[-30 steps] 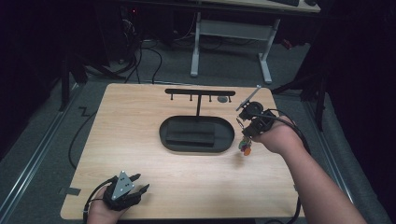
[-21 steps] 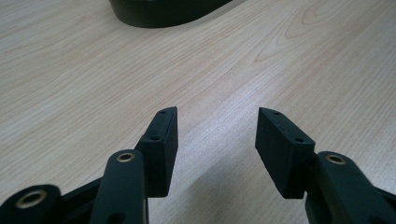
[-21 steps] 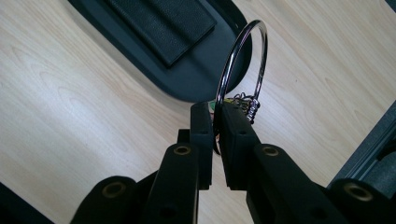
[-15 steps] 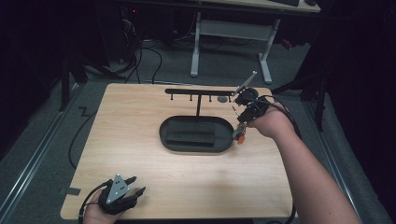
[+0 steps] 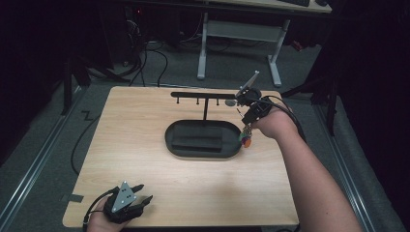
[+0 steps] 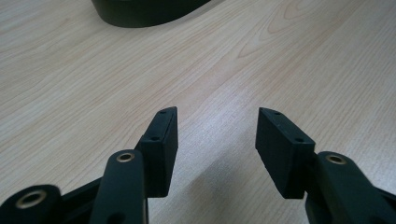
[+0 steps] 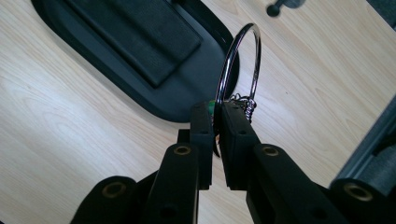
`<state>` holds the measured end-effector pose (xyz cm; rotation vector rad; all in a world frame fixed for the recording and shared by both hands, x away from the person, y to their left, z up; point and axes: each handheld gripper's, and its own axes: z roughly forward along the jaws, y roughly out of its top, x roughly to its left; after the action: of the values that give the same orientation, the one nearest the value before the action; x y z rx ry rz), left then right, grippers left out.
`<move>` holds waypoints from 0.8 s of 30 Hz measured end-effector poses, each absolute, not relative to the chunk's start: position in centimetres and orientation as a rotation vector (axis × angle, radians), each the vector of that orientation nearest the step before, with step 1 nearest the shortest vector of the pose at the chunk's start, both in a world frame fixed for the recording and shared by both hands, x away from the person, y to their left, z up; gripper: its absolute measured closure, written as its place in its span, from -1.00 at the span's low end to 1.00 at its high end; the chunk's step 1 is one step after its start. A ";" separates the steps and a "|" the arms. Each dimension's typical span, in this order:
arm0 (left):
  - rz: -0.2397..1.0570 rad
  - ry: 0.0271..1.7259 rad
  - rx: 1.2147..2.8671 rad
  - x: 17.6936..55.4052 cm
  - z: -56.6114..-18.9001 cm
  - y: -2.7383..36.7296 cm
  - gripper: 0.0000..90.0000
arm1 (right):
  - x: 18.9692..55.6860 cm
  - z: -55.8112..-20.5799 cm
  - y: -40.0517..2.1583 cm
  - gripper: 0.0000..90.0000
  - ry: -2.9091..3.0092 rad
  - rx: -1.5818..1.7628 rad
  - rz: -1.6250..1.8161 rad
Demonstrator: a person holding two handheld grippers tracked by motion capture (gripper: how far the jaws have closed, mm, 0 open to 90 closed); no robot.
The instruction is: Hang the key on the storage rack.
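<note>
My right gripper (image 5: 240, 107) (image 7: 217, 109) is shut on a silver key ring (image 7: 240, 58), which stands up between its jaws. A small coloured charm (image 5: 246, 140) dangles from the ring below the hand. The gripper hovers near the right end of a black rack's bar with pegs (image 5: 203, 95), just past the right end of the rack's oval black base (image 5: 203, 140). My left gripper (image 5: 145, 193) (image 6: 217, 135) rests open at the table's front left, with bare wood between its jaws.
The wooden table (image 5: 145, 159) has its front edge just below the left hand. The right forearm (image 5: 314, 183) crosses the table's right side. Cables and a desk frame (image 5: 241, 34) lie on the floor behind the table.
My right gripper has carried the key ring up and away from me, toward the right end of the rack's bar. The left gripper has stayed about where it was.
</note>
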<state>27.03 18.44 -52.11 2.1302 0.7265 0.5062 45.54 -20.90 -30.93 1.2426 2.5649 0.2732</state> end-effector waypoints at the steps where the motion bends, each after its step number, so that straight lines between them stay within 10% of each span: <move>1: 0.510 0.722 2.135 27.0 -52.1 18.4 0.10 | 45.6 -30.8 -20.8 0.89 2.566 1.240 0.278; 24: 0.513 0.733 2.141 26.6 -52.3 18.5 0.11 | 49.9 -31.5 -22.4 0.88 2.534 1.343 0.362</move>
<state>26.62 18.51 -52.28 2.1410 0.7333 0.5131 49.92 -22.43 -31.51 1.3431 2.5341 0.3620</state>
